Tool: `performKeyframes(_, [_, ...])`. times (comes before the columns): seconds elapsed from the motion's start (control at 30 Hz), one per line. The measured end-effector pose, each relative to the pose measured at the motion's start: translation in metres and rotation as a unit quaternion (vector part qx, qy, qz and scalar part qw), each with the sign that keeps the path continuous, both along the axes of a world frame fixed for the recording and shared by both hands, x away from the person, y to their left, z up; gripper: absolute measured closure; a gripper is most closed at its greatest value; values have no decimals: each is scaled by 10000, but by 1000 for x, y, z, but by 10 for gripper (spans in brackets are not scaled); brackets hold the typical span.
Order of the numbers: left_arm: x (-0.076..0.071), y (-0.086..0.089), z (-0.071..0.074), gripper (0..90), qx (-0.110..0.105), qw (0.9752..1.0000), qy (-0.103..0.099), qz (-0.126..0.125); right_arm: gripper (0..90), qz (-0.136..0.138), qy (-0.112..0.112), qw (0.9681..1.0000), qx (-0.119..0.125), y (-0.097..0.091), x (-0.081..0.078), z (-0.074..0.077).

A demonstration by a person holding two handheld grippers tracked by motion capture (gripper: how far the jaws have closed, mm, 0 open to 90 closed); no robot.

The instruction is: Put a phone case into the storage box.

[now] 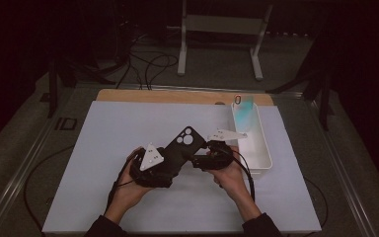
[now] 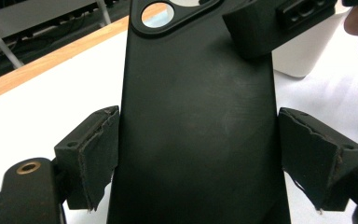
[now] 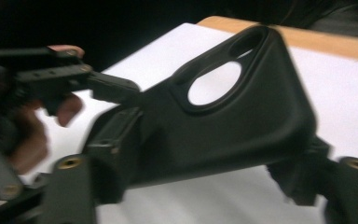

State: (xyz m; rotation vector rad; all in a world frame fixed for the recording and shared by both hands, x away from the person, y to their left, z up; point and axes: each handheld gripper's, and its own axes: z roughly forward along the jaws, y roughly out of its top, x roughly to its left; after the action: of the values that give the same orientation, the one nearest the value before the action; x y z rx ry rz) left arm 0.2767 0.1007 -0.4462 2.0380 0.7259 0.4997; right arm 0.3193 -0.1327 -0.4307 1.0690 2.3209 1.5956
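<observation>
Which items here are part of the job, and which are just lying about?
In the job:
- black phone case, held across its sides by the left gripper
- right gripper, jaws around the case's camera end

Lying about:
- white bin at the right of the white mat
- pale teal phone case standing in the bin
- white frame on the floor beyond the table

phone case (image 1: 180, 145) above the mat (image 1: 103, 148), mid-table, between both grippers | left gripper (image 1: 150, 165) at its near-left end | right gripper (image 1: 209, 153) on its right edge | bin (image 1: 261, 148) just right, second case (image 1: 244, 111) inside
</observation>
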Motion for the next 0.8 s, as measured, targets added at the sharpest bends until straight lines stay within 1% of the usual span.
performKeyframes(0.07, [1,0,0,168,12,10000,19,18,411,-30,58,10000,-2,1,0,0])
performKeyframes(0.13, [1,0,-1,168,-21,10000,31,35,467,15,201,9997,145,1,1,-1])
performKeyframes(0.27, [1,-2,-1,168,-37,10000,44,53,547,128,346,9988,318,2,1,-1])
performKeyframes(0.47, [1,-6,-3,169,6,10000,65,2,635,277,419,9981,369,7,1,-1])
performKeyframes(0.67, [0,-11,-5,169,28,10000,57,-11,748,409,403,9976,392,11,-1,0])
performKeyframes(0.8, [0,-11,-6,169,70,10000,65,-20,782,435,407,9975,392,13,-2,1])
